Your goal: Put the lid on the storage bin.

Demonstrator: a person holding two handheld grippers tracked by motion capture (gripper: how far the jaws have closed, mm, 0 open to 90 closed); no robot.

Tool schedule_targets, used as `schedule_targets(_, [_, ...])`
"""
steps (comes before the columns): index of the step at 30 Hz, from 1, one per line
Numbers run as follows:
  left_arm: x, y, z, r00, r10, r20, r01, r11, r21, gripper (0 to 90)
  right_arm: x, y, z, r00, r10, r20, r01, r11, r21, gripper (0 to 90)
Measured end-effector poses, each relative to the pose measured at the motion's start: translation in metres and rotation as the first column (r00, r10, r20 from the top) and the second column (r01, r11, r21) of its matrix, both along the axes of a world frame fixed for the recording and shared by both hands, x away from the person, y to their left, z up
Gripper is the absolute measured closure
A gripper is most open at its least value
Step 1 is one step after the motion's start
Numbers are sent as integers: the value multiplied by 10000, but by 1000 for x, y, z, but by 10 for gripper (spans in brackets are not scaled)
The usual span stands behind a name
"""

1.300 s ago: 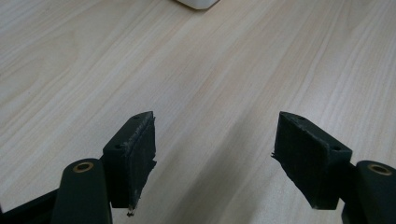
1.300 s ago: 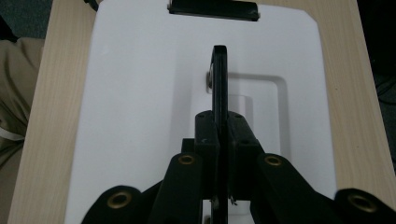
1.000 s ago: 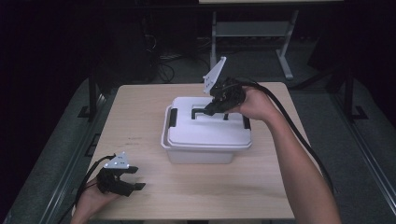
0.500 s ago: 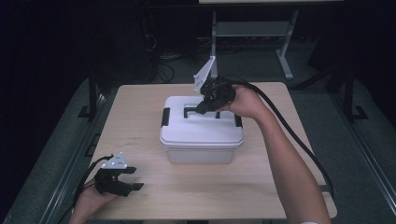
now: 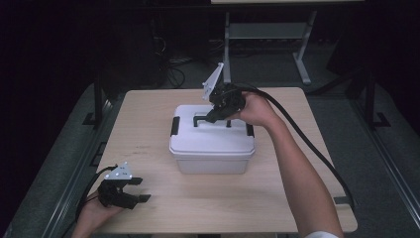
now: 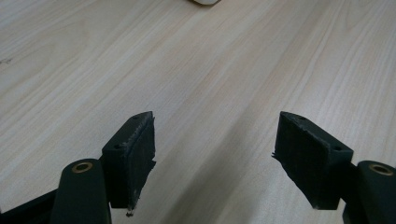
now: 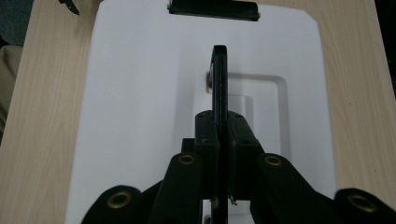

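A white plastic box (image 5: 212, 157) stands in the middle of the wooden table (image 5: 143, 114), its lid (image 5: 210, 140) lying flat on top. My right gripper (image 5: 213, 116) is shut on the lid's upright black handle (image 5: 200, 119). In the right gripper view the pads (image 7: 218, 128) pinch the thin handle (image 7: 219, 74) above the white lid (image 7: 140, 93). My left gripper (image 5: 141, 190) rests near the table's front left corner, held by a hand. Its jaws (image 6: 215, 158) stand open over bare wood with nothing between them.
Black latches sit on the box's left (image 5: 175, 127) and right (image 5: 250, 130) ends, and one latch (image 7: 213, 9) lies at the lid's far edge. A thick cable (image 5: 307, 144) trails from the right gripper. Grey frames and dark floor surround the table.
The right gripper has moved left and down with the lid, which was offset above the box and now sits squarely on it. The left gripper has stayed put.
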State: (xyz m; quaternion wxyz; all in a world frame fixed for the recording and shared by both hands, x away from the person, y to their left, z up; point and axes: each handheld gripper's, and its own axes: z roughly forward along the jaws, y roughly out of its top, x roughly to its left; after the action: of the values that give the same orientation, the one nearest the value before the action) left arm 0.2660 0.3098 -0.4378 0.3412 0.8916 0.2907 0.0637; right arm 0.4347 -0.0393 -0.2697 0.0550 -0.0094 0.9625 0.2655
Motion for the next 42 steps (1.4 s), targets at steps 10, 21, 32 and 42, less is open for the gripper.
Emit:
schedule_targets(10, [0,-1,0,10000,0,-14,0,10000,-28,285,2,-1,-8,9999,-64,-134,63,10000,-7,846])
schedule_targets(21, [0,0,0,10000,-32,-19,32,10000,5,286,4,3,-14,9993,-103,-354,102,9999,-18,846])
schedule_targets(32, [-1,1,0,10000,-10,-21,10,10000,-5,286,5,1,-15,9991,-141,-400,145,9999,89,844])
schedule_targets(42, [-1,-2,-1,10000,-63,-39,63,10000,72,286,2,-6,-17,9984,-291,-485,304,9992,252,830])
